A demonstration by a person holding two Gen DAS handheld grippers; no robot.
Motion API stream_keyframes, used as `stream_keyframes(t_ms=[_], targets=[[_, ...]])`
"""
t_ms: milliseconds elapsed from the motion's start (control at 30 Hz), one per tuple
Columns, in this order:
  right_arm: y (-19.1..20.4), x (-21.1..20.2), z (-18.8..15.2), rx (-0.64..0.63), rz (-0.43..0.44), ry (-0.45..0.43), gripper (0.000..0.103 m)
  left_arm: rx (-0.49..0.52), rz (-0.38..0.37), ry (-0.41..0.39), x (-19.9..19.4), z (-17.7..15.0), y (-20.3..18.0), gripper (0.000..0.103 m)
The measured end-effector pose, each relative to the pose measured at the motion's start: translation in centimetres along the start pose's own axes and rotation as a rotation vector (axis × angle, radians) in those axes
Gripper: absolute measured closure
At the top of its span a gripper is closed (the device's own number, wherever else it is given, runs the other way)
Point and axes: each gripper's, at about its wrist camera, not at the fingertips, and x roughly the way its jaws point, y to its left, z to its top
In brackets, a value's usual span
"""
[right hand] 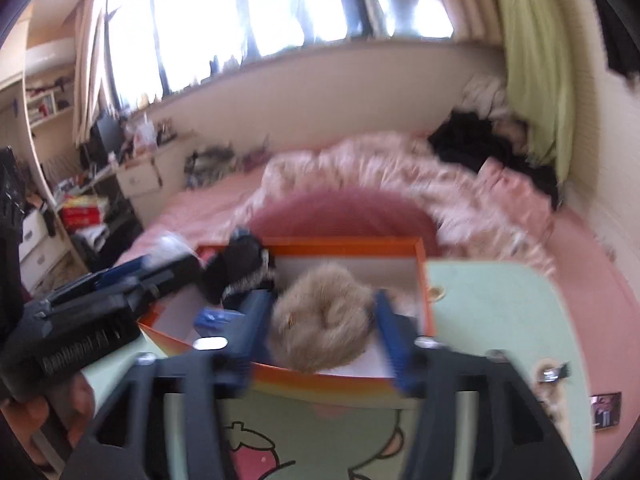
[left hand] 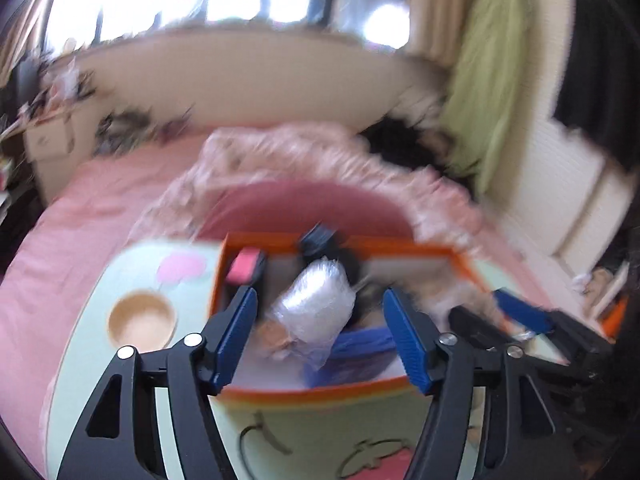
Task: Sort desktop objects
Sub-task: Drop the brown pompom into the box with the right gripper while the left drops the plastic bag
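An orange-rimmed box (left hand: 280, 390) stands on a pale green cartoon-print table (left hand: 80, 360). In it lie a silvery plastic-wrapped packet (left hand: 316, 300), a pink-and-black block (left hand: 244, 266), a black item (left hand: 318, 238) and something blue (left hand: 360, 344). My left gripper (left hand: 320, 320) hangs open over the box, the packet between its fingers with gaps on both sides. In the right wrist view a beige fluffy ball (right hand: 320, 312) lies in the box (right hand: 344, 244). My right gripper (right hand: 320, 316) straddles it, open, though blur hides the pad edges. The left gripper (right hand: 132, 276) shows at that view's left.
A wooden bowl (left hand: 142, 322) sits on the table left of the box. Right of the box lie a small ring (right hand: 436, 292), a metal clip (right hand: 554, 372) and a small card (right hand: 606, 410). A pink bed with rumpled bedding (right hand: 400, 176) lies behind. A hand (right hand: 76, 404) holds the left gripper.
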Motion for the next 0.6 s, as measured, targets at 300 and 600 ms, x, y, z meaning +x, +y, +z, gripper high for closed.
stream_keyframes(t_ms=[300,600], targets=[[0.6,0.1,-2.1,-0.069,-0.054,0.006,0.031,0.04,-0.012,-0.02,0.3,-2.6,0.5,0.033],[0.7,-4.5,-2.7,-0.041,-0.074,-0.155,0.031,0.034,-0.023,-0.173,-4.9,-3.3,0.7,0.033]])
